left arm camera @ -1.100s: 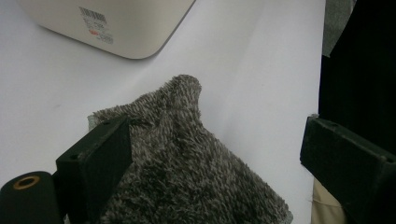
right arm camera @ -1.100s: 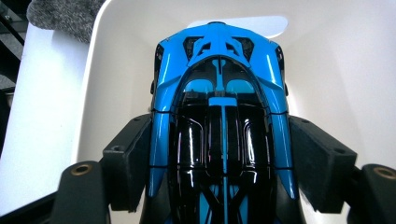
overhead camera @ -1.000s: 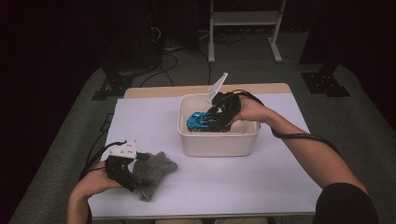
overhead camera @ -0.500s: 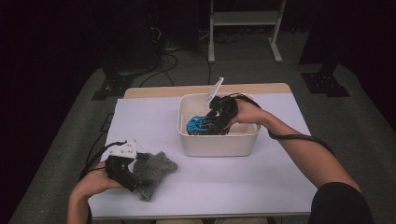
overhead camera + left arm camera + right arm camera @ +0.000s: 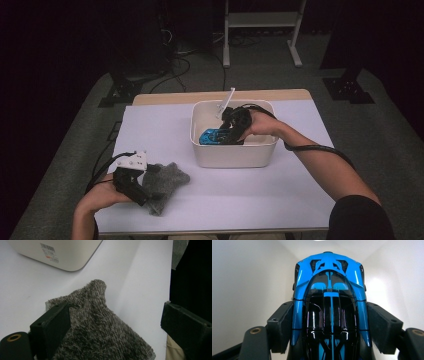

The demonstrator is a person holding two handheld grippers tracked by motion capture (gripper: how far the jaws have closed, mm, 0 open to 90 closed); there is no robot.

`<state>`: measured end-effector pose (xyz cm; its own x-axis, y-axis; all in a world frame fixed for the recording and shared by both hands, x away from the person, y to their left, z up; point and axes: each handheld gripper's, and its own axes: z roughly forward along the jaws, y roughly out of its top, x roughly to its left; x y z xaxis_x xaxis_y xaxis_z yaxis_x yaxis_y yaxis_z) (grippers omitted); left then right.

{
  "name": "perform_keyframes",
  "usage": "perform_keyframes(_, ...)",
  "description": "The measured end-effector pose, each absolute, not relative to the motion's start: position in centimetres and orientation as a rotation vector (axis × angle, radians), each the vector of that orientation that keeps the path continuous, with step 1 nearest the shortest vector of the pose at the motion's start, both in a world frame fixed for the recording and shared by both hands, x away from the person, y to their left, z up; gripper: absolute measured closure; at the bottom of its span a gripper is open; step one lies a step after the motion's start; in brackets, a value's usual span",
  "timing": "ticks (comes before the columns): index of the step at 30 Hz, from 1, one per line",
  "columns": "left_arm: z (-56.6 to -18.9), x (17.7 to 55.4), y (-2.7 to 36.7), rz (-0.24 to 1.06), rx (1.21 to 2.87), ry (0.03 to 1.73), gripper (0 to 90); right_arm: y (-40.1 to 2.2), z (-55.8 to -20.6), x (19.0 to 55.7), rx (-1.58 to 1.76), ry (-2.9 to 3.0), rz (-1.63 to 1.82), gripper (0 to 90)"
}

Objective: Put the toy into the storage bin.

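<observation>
A blue and black toy car hangs inside the white bin at the table's middle. My right gripper is shut on it. In the right gripper view the two jaws press on the sides of the car, with the gripper pointing down between the bin's walls. A grey fuzzy cloth lies at the front left of the table. My left gripper rests over its near edge with jaws wide apart. In the left gripper view the cloth spreads between the open jaws of the gripper.
A white strip sticks up from the bin's back rim. The white table sheet stretches between bin and front edge. The bin's corner is beyond the cloth. Dark floor, cables and a stand surround the table.
My right hand has sunk a little with the car, deeper into the bin. The left hand and the cloth have stayed where they were.
</observation>
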<state>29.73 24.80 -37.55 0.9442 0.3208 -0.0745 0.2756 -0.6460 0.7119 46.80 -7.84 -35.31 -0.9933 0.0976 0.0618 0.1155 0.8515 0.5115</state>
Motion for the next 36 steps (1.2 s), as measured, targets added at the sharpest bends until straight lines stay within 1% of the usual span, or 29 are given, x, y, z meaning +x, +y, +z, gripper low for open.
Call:
perform_keyframes(9,-37.46,29.63,24.96,0.080,2.304,0.419,8.3,-7.40,-36.31,47.01,-0.174,-2.986,-0.766,27.2)
perform_keyframes(36,-37.30,29.57,25.29,0.085,2.306,0.420,8.3,-6.95,-36.14,47.01,-0.184,-2.971,-0.718,26.9)
